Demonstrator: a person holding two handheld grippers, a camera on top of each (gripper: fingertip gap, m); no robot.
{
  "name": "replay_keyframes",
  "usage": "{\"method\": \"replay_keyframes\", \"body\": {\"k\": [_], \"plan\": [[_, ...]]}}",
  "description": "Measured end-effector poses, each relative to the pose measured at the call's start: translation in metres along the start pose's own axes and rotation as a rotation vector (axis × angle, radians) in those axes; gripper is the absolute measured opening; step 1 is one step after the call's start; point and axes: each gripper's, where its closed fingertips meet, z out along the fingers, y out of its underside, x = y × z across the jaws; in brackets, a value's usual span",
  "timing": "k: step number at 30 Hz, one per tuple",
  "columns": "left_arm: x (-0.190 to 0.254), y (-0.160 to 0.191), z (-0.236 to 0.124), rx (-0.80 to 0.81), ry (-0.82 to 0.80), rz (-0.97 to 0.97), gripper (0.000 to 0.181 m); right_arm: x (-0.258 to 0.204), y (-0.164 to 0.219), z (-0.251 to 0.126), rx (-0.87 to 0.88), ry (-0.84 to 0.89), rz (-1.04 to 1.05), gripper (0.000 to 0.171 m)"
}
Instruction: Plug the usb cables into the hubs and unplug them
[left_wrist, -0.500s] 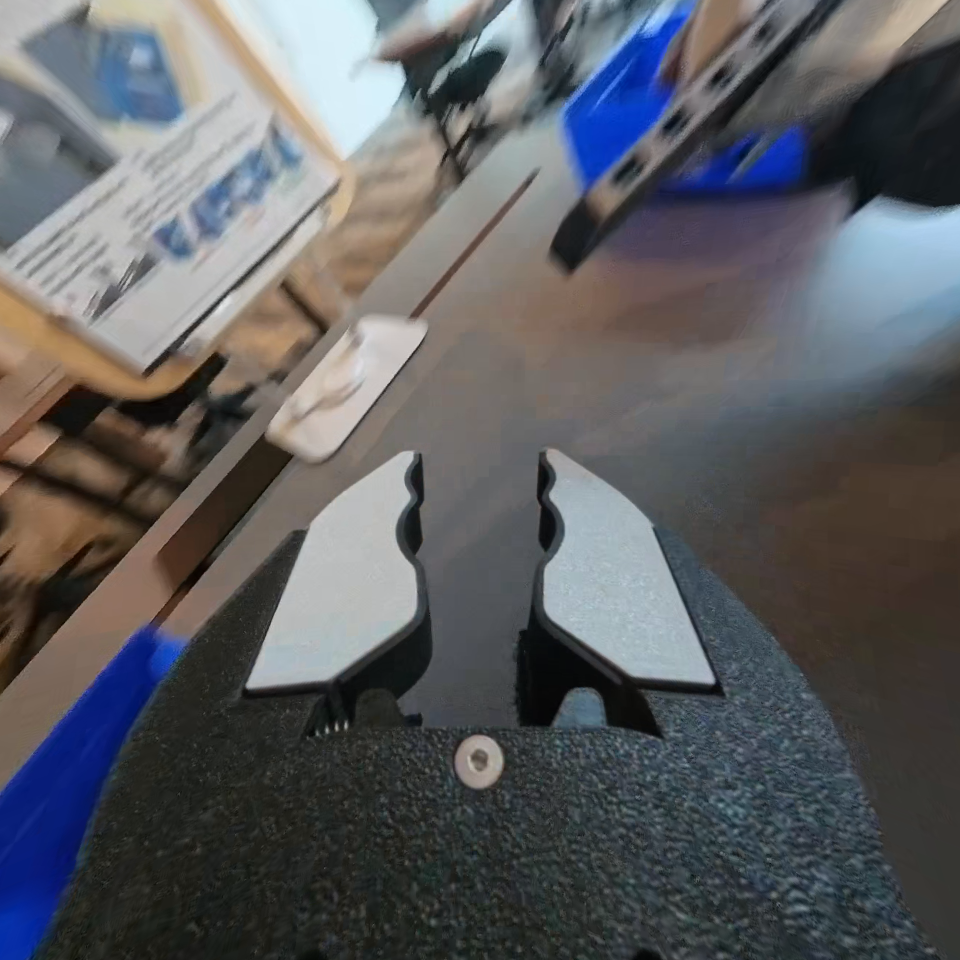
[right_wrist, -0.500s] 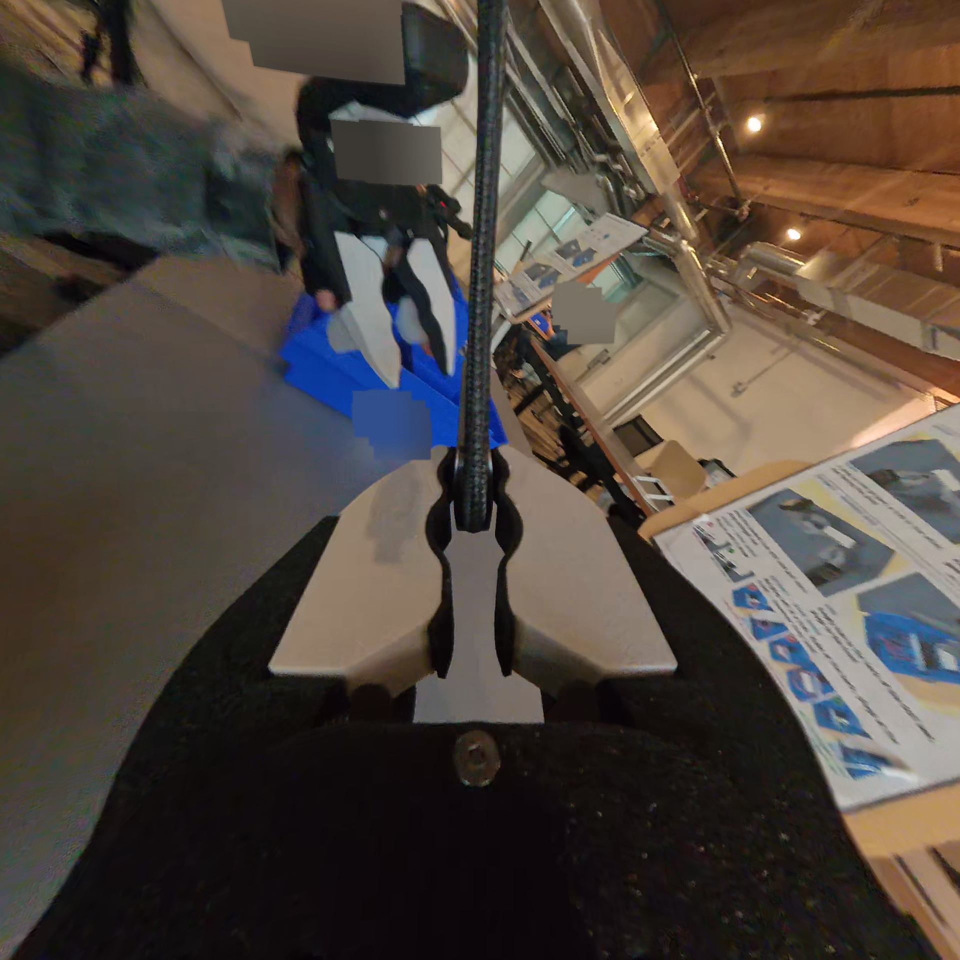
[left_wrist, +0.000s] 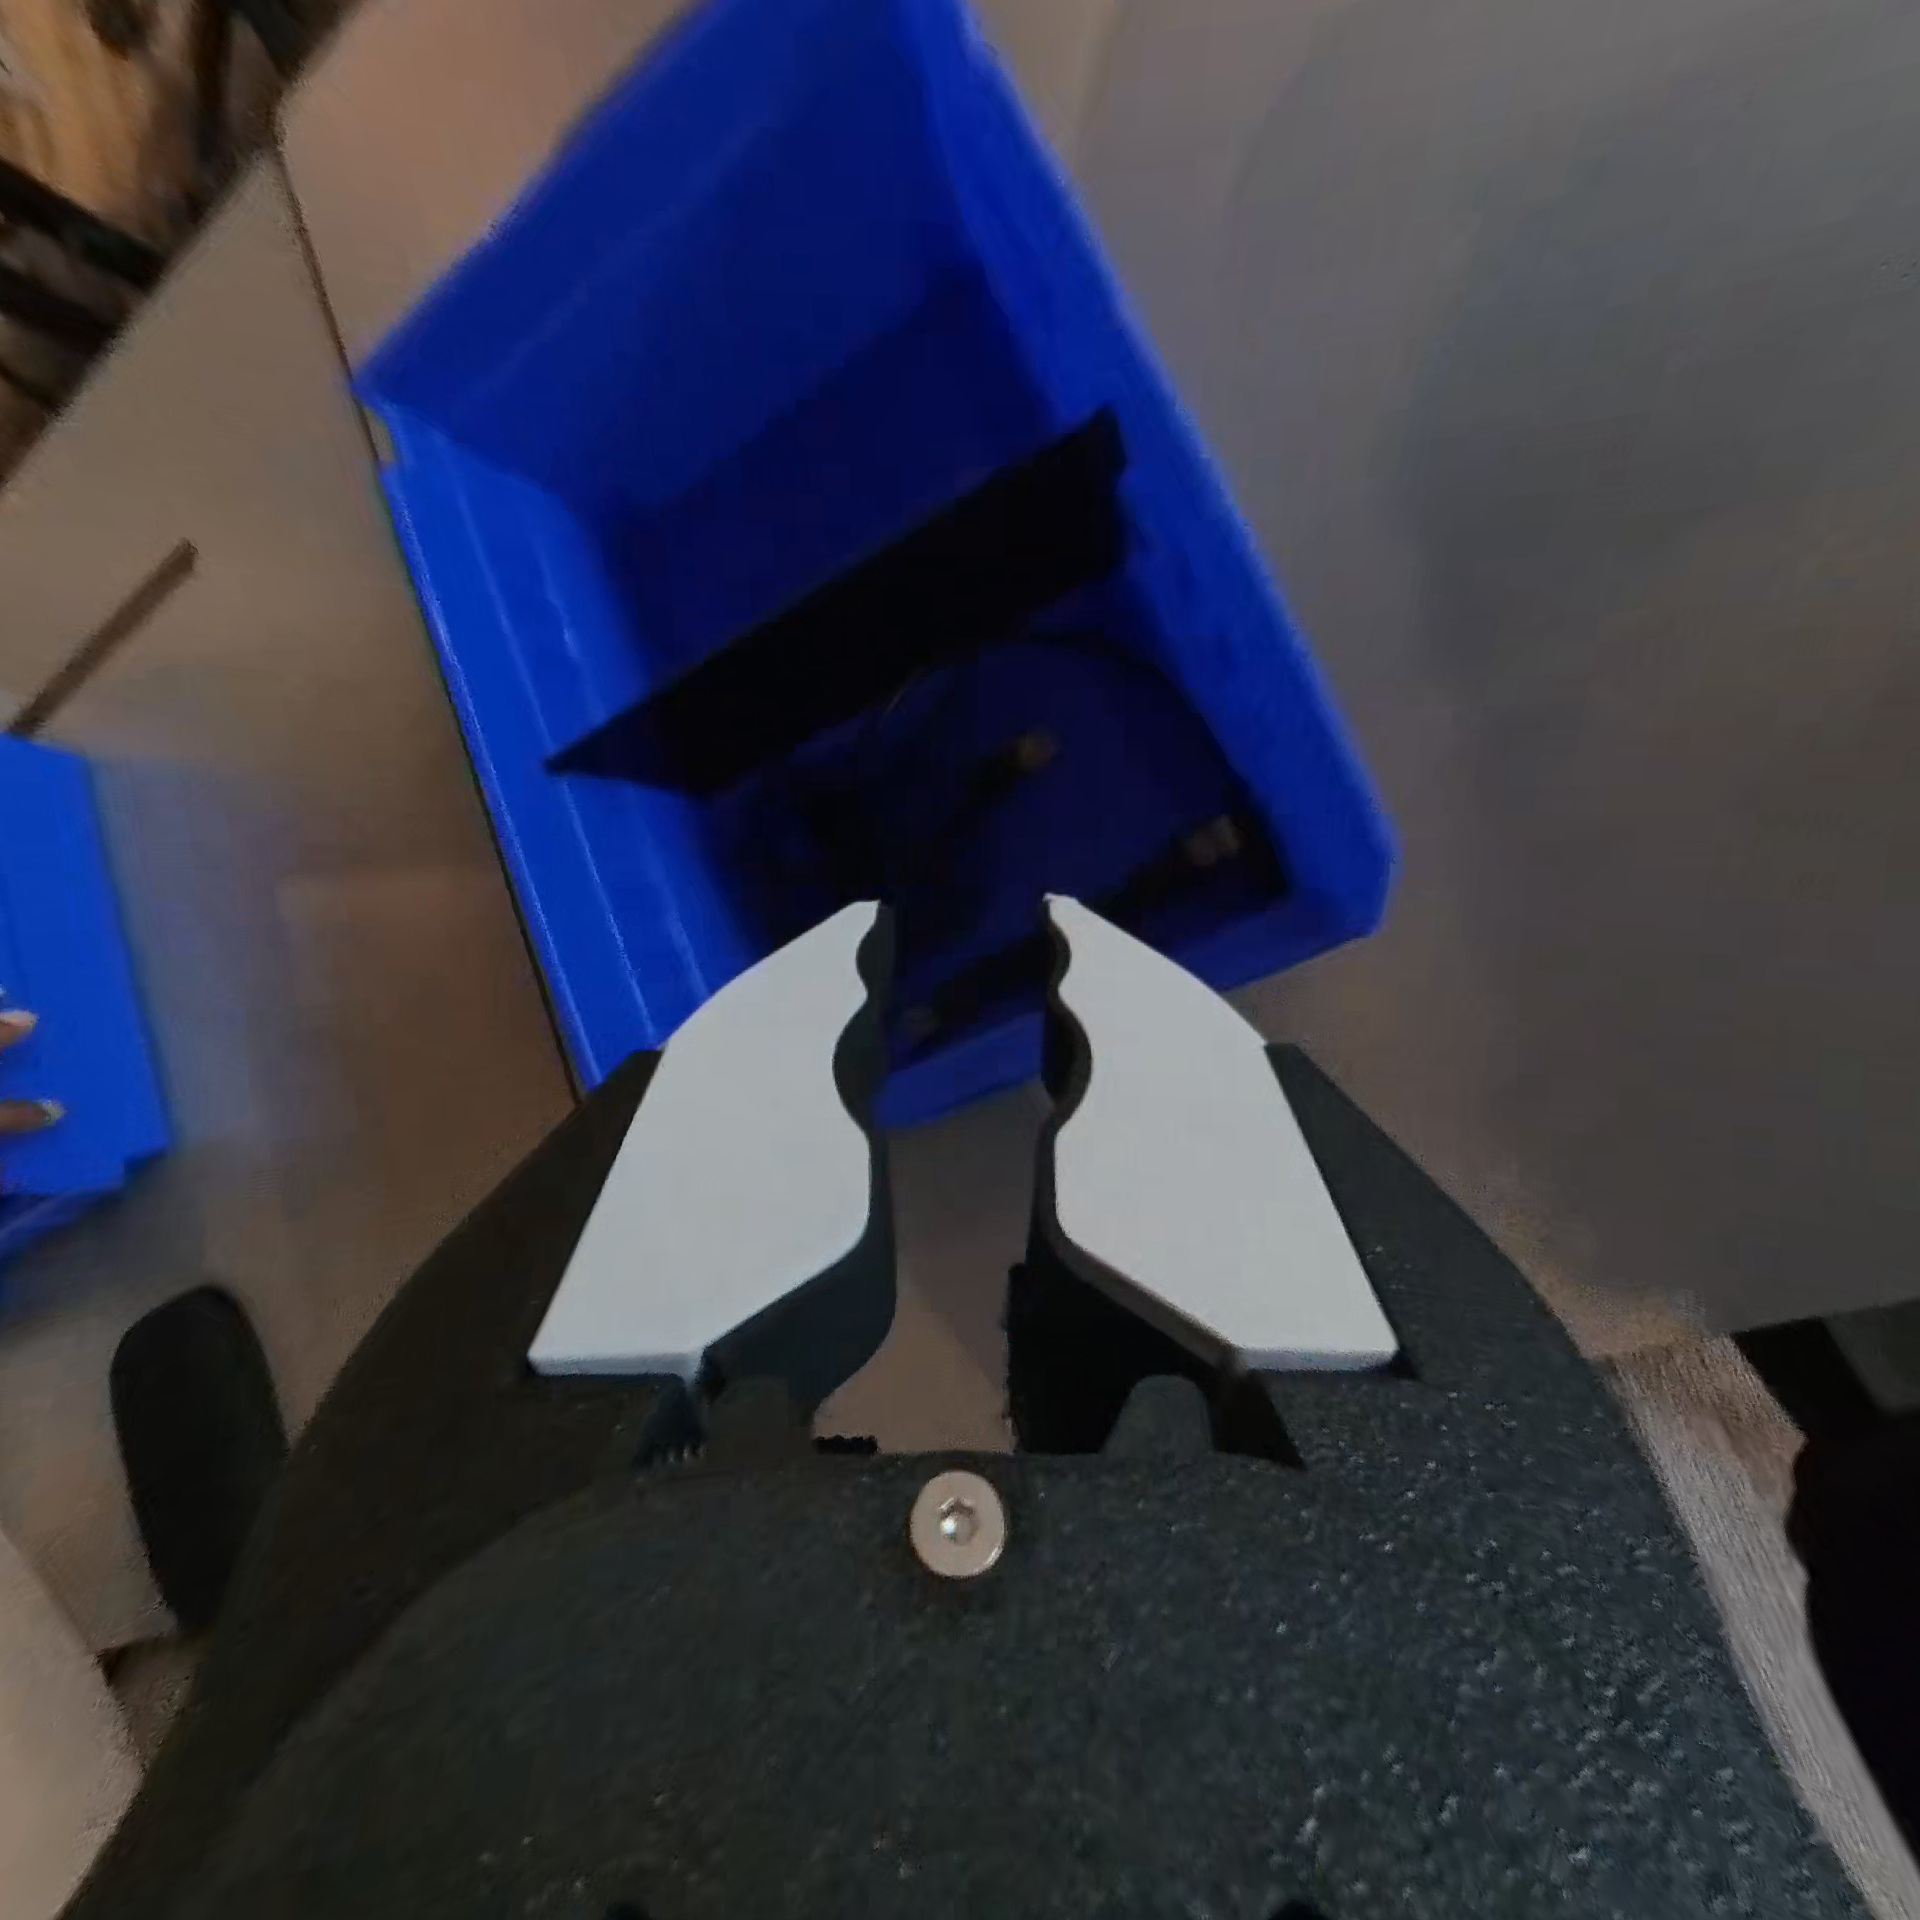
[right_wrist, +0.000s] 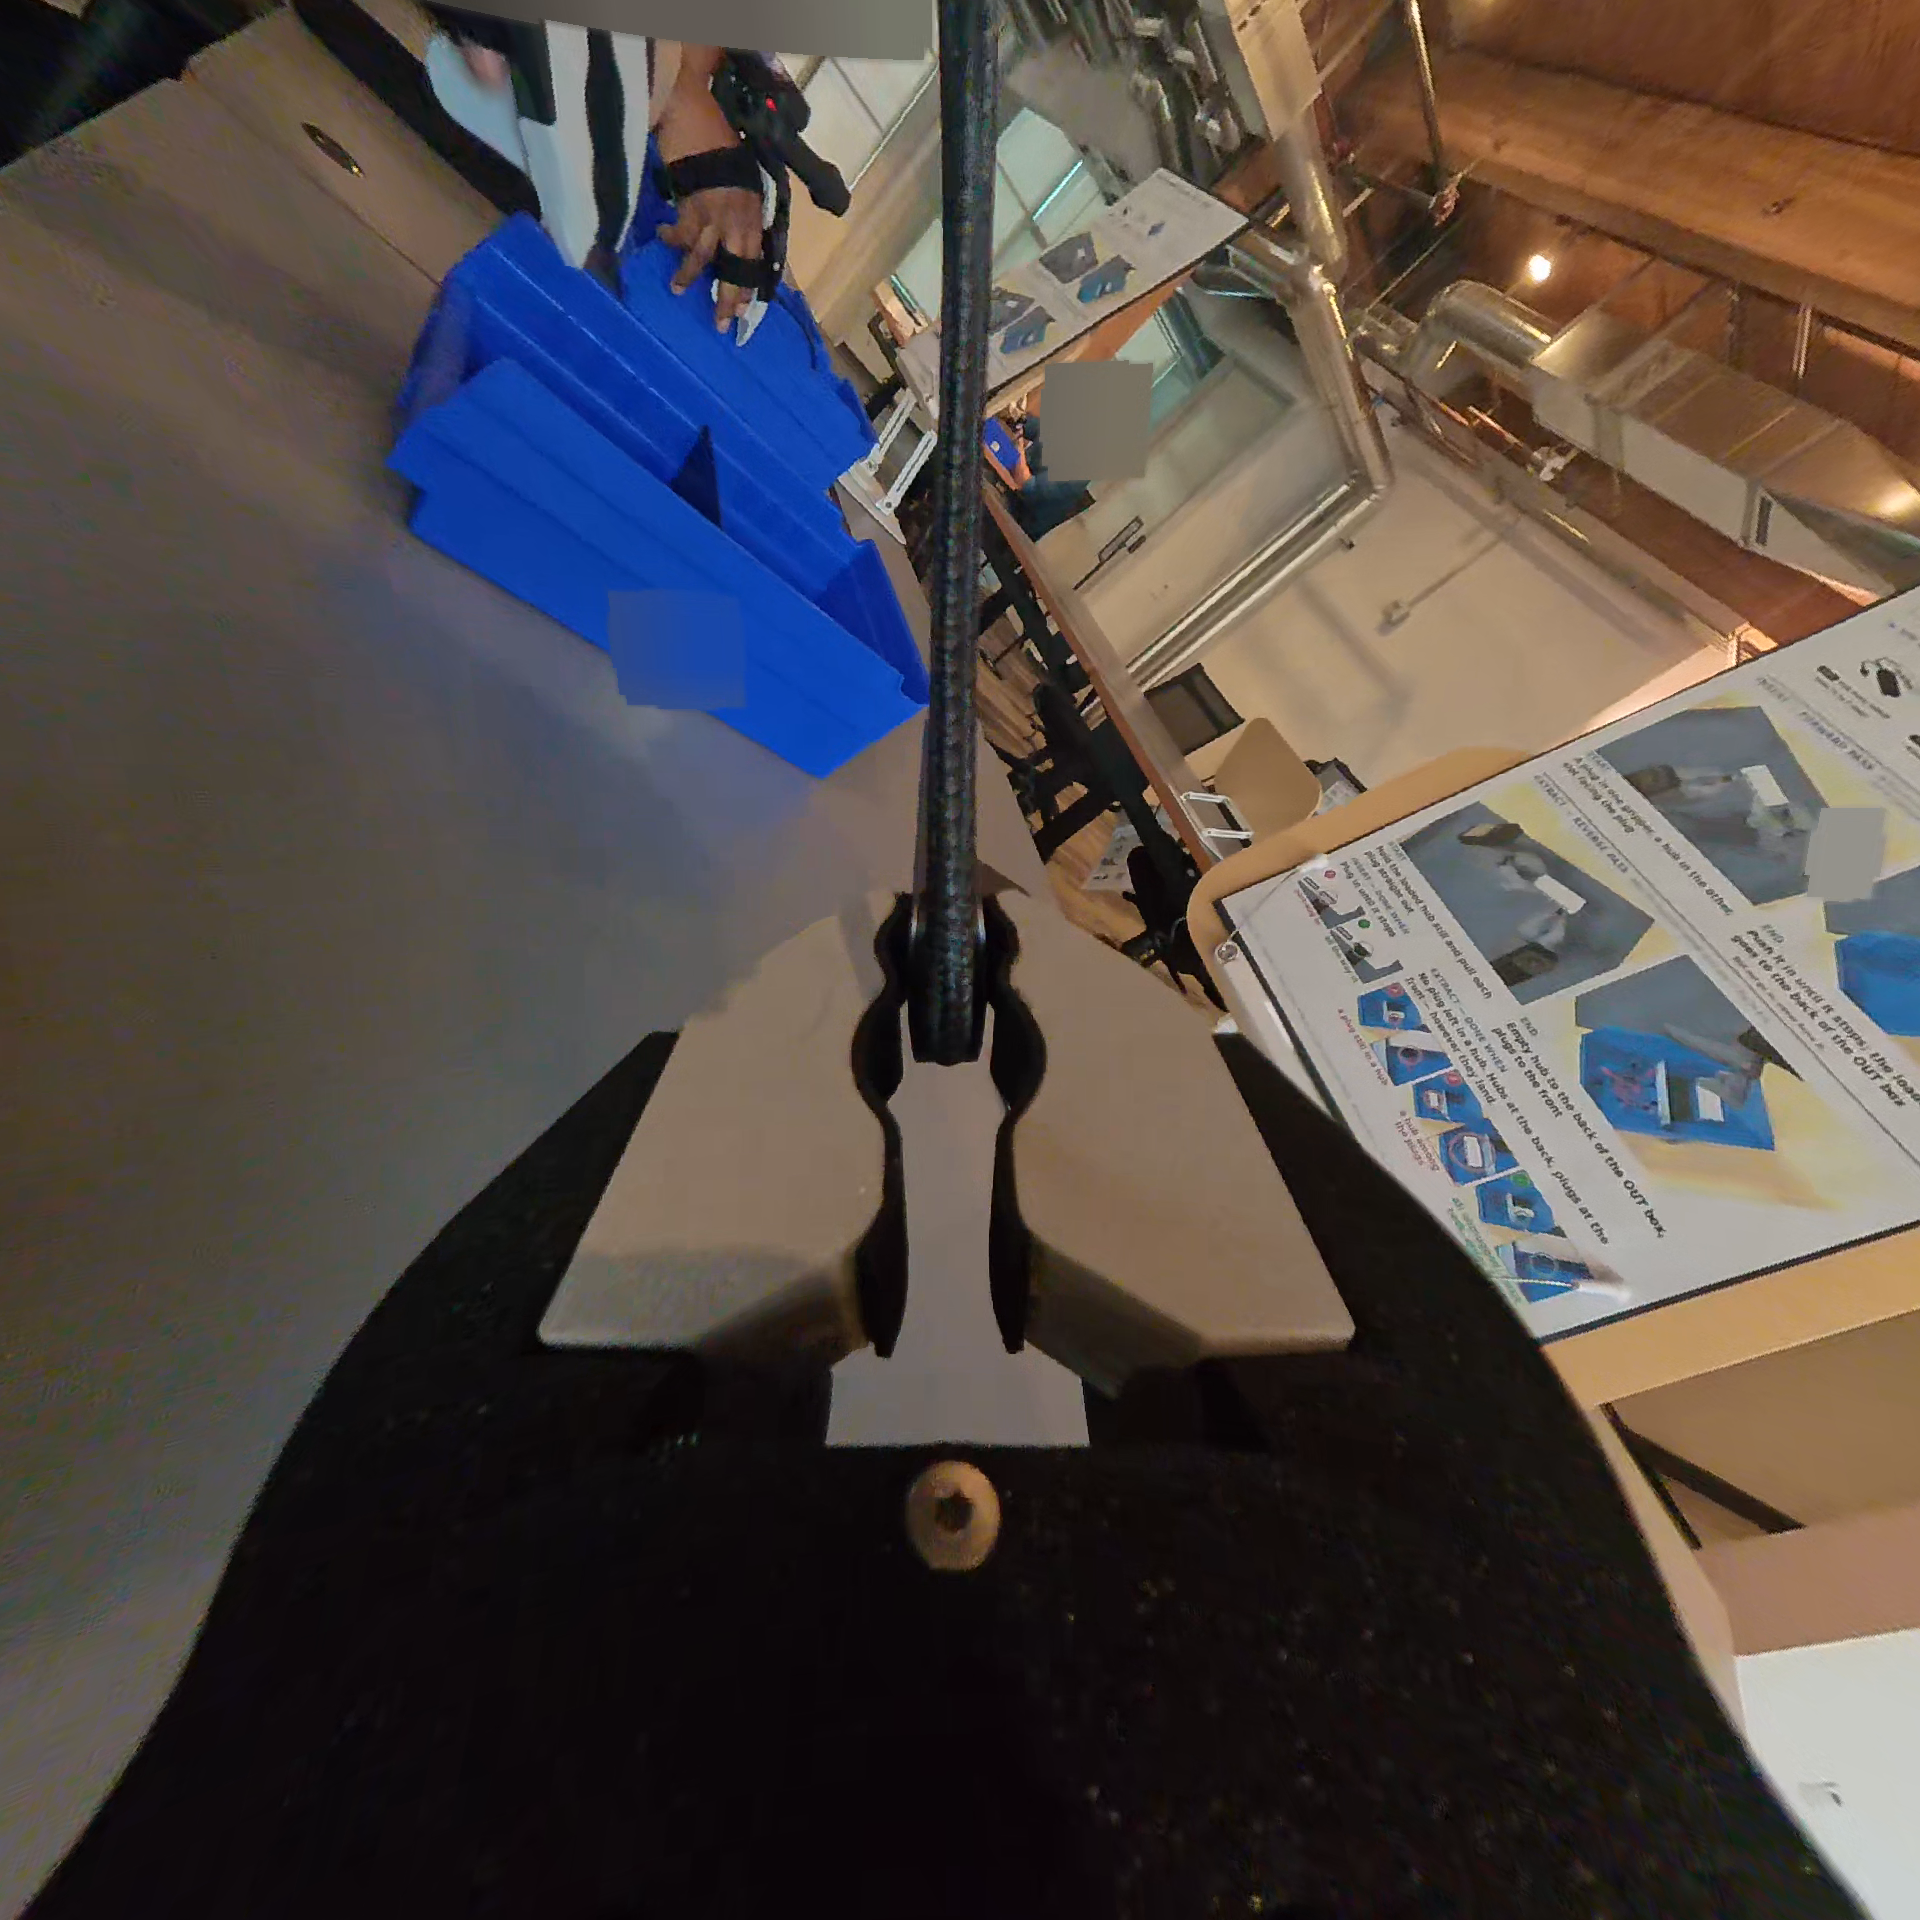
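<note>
A: What does the left wrist view show?

B: The left hand-held gripper (left_wrist: 966, 914) has its jaws apart with nothing between them. It is poised over a blue bin (left_wrist: 1278, 665) on the grey counter (left_wrist: 1558, 416). A black divider (left_wrist: 842, 623) crosses the bin. Dark cables (left_wrist: 1039, 748) lie blurred in the nearer compartment. Part of another blue bin (left_wrist: 73, 935) shows at the left edge.

A: And the right wrist view?

B: The right hand-held gripper (right_wrist: 948, 914) is clamped on a black braided usb cable (right_wrist: 961, 520), which runs straight up out of the frame. Its plug end is hidden between the fingers. Farther off, blue bins (right_wrist: 582, 520) sit together on the counter (right_wrist: 260, 831), and a person's hand (right_wrist: 717, 223) rests on the far one. An illustrated instruction sheet (right_wrist: 1621, 997) lies on a board to the right.
</note>
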Motion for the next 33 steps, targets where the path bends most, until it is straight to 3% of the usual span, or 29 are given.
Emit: {"method": "replay_keyframes", "body": {"k": [6, 13, 22, 26, 29, 31, 33], "plan": [[-0.043, 0.040, 0.043, -0.233, 0.022, 0.052, 0.019, 0.001, 0.008, -0.001, -0.022, 0.004, 0.014, 0.011], [-0.034, 0.072, 0.090, -0.462, 0.137, 0.173, 0.025, 0.000, 0.015, 0.000, -0.038, -0.006, 0.030, 0.011], [-0.043, 0.088, 0.120, -0.563, 0.082, 0.216, 0.019, 0.001, 0.016, -0.002, -0.030, -0.010, 0.054, 0.011], [-0.042, 0.090, 0.122, -0.611, 0.139, 0.208, 0.028, 0.001, 0.014, -0.003, -0.026, -0.009, 0.057, 0.011], [-0.032, 0.089, 0.119, -0.657, 0.229, 0.199, 0.051, 0.002, 0.014, -0.004, -0.027, -0.005, 0.057, 0.011], [-0.031, 0.089, 0.123, -0.678, 0.244, 0.233, 0.041, 0.002, 0.012, -0.004, -0.020, -0.004, 0.059, 0.011], [-0.035, 0.095, 0.131, -0.707, 0.204, 0.269, 0.016, 0.003, 0.011, -0.005, -0.019, 0.000, 0.056, 0.011]]}}
